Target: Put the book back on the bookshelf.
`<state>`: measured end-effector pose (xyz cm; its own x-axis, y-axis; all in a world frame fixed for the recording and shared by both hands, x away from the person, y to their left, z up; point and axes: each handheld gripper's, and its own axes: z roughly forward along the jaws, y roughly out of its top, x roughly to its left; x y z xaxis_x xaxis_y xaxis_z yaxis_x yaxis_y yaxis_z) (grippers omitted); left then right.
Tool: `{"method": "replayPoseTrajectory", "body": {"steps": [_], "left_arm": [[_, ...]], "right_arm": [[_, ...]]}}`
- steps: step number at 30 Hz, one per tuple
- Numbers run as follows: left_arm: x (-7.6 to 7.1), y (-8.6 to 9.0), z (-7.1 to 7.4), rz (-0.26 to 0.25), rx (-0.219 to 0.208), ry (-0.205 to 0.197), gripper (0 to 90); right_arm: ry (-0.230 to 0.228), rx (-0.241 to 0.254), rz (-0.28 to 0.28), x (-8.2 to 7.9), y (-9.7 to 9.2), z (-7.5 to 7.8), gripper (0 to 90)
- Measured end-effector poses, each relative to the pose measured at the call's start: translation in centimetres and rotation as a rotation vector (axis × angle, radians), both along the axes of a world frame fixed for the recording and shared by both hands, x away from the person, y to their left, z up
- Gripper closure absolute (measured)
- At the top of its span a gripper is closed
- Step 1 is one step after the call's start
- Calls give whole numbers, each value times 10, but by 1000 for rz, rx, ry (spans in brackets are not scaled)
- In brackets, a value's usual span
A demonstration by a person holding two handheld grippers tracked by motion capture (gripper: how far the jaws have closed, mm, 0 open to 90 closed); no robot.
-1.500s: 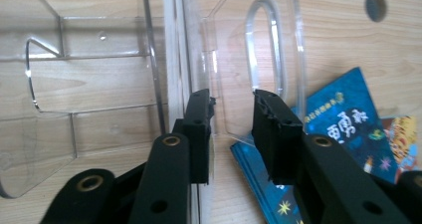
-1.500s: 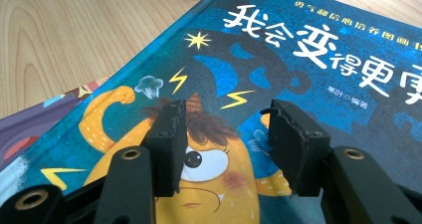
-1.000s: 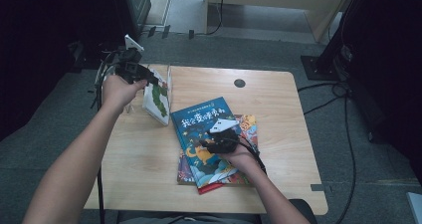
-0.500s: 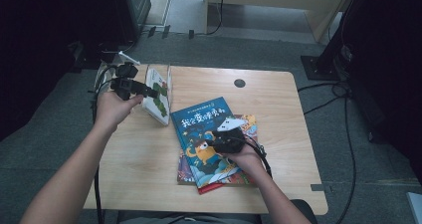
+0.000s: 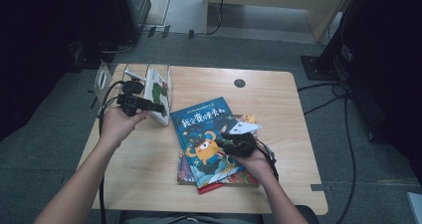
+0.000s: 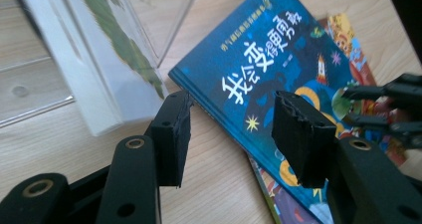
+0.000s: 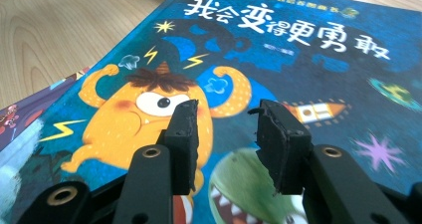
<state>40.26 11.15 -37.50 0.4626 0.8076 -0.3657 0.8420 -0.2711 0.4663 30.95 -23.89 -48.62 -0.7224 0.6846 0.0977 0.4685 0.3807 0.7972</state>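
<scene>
Biggest risk we see: the blue picture book (image 5: 209, 139) tops a loose stack at the table's (image 5: 149, 184) 5 o'clock, lying askew over the books below (image 5: 234, 178). Our right gripper (image 5: 225, 141) rests over its cover, jaws part open and just been closing, nothing between the pads, only the cover underneath. Pinching flat on the cover would likely just skid the book or shove the stack toward the near edge.

Next: left gripper (image 5: 161, 107) at 10 o'clock, jaws released and just been opening, empty. In the left gripper view its pads (image 6: 171, 137) hang over bare wood between the white book (image 6: 94, 69) and the blue book's corner. A careless sweep could knock the white book flat.

Containers: clear acrylic book holder (image 5: 107, 77) at the far-left corner, 10–11 o'clock. It holds one book, the white one with a green cover picture (image 5: 158, 94), tilted against a clear divider. We can't tell whether other slots hold anything.
</scene>
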Motion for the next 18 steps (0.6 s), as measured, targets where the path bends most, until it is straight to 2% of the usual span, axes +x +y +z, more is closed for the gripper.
{"method": "replayPoseTrajectory", "body": {"steps": [4, 5, 8, 13, 17, 18], "left_arm": [[-4, -6, -8, -19, 13, -9, 495], [-6, -9, -13, -33, 31, -11, 492], [-8, -15, -20, -54, 34, -11, 490], [-9, -22, -28, -75, 14, -7, 489], [-10, -30, -35, -95, -4, -10, 489], [-10, -33, -37, -104, 4, -13, 489]], "right_arm": [[-3, 9, -9, -5, -9, 1, 636], [-8, 16, -19, -10, -15, 1, 651], [-8, 27, -32, -18, -24, 0, 680], [-13, 16, -51, -30, -34, 0, 726], [2, 16, -94, -41, -47, -2, 773], [5, 16, -104, -45, -50, -2, 782]]}}
